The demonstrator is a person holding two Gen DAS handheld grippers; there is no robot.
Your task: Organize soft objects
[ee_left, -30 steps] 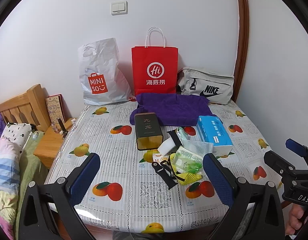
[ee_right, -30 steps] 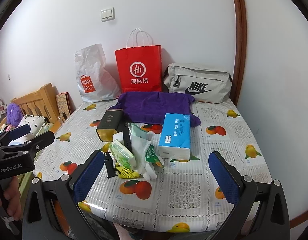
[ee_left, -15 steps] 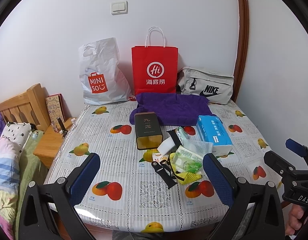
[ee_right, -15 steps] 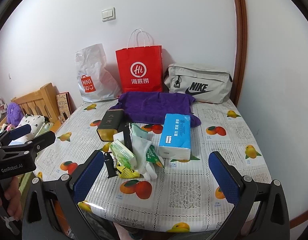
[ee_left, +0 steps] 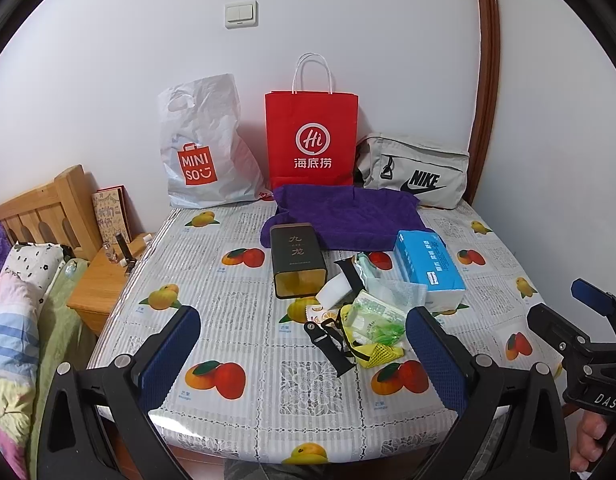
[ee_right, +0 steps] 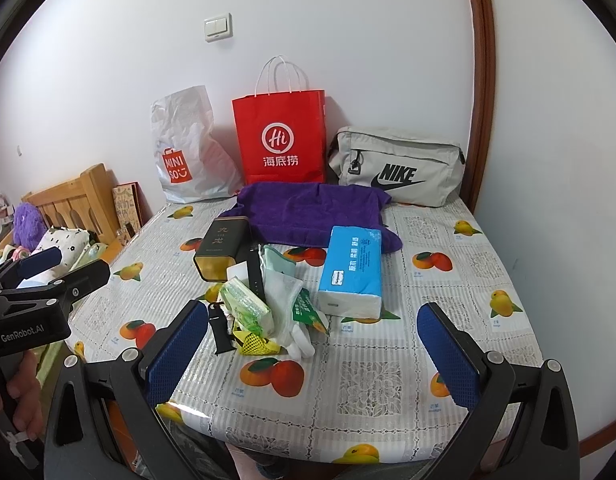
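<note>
The table (ee_left: 235, 304), under its fruit-print cover, carries everything, and I hold both tools back at its near edge so I can take in the whole spread before choosing. Against the wall stand three bags, propped there to stay upright: one white plastic bag (ee_left: 203, 148), one red paper bag (ee_left: 312, 140) and one grey zip bag (ee_left: 416, 172). In front of them one purple towel (ee_left: 344, 216) lies loosely spread, the largest soft thing here. One blue tissue pack (ee_left: 428, 264) lies flat to its right, and one dark tin (ee_left: 295, 264) lies on its side to its left. Between them sits one jumble of small things: a green wipes packet (ee_left: 372, 314), a yellow mesh pouch (ee_left: 378, 354), a black strap (ee_left: 332, 344). My left tool (ee_left: 303, 356) and right tool (ee_right: 312, 354) are both released, jaws wide, grasping nothing.
</note>
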